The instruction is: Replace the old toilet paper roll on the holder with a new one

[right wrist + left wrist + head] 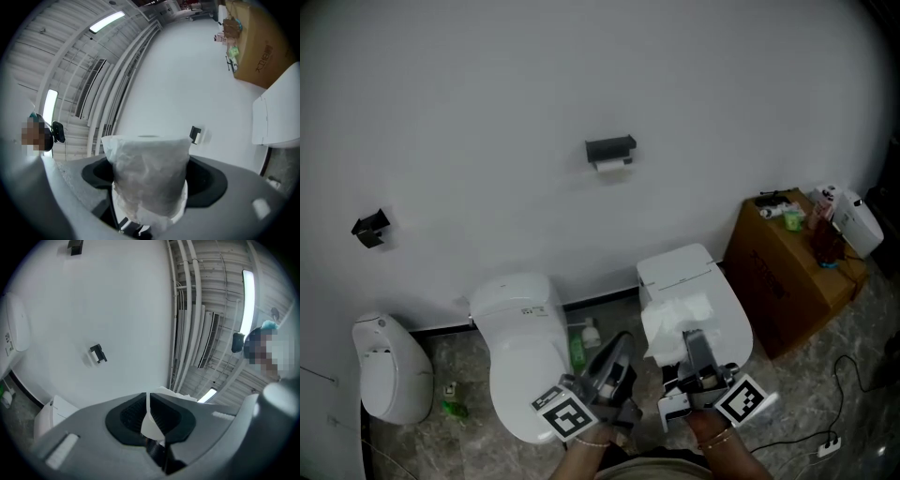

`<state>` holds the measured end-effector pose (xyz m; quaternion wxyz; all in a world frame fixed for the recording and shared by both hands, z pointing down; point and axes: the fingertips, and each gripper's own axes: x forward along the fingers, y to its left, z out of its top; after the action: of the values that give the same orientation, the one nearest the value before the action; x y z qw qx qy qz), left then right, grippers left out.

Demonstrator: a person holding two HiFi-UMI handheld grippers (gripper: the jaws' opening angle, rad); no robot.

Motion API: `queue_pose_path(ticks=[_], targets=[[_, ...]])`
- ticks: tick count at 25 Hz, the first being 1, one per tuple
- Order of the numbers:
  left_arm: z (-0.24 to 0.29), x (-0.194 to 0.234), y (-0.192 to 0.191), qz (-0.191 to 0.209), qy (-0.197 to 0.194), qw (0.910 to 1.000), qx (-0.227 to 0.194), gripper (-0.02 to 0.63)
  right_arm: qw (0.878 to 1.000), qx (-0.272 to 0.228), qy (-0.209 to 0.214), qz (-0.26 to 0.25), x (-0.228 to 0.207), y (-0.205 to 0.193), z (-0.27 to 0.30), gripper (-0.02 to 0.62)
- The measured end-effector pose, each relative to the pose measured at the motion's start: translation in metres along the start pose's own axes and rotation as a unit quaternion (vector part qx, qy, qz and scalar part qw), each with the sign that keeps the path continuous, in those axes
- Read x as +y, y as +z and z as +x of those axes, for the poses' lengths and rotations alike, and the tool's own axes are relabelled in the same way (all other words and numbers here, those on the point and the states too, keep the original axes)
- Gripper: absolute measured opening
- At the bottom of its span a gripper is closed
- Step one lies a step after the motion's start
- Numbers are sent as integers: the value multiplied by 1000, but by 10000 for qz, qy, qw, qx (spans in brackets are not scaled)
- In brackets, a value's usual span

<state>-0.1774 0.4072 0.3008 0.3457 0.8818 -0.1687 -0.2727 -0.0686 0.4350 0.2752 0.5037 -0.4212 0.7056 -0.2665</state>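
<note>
Approach step, likely: well apart from the wall holder (610,148), gripping the new roll (149,180) in jaws of the right gripper (692,339), pinching a thin white sheet (151,423) in closed jaws of the left gripper (620,351). Next, probably: close in and free the old roll (612,165)

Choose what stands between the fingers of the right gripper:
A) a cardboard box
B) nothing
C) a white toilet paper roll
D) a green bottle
C: the right gripper view shows the right gripper closed on a white toilet paper roll, which stands upright between its dark fingers.
</note>
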Motion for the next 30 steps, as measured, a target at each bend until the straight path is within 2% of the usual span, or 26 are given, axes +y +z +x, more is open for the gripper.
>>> queue_pose_path(ticks=[8,15,21,30], targets=[[20,41,13,-252,16,9995,192,8,9997,39,-195,155,-34,-17,33,434],[44,72,11,-372,100,9988,301,8,9988,92,-417,226,-70,-11,51,434],[90,106,20,-319,166,9990,247,8,9991,114,-347,205,-104,17,93,434],[192,166,52,-43,235,9997,94,8,9996,208,-92,171,-167,77,189,434]])
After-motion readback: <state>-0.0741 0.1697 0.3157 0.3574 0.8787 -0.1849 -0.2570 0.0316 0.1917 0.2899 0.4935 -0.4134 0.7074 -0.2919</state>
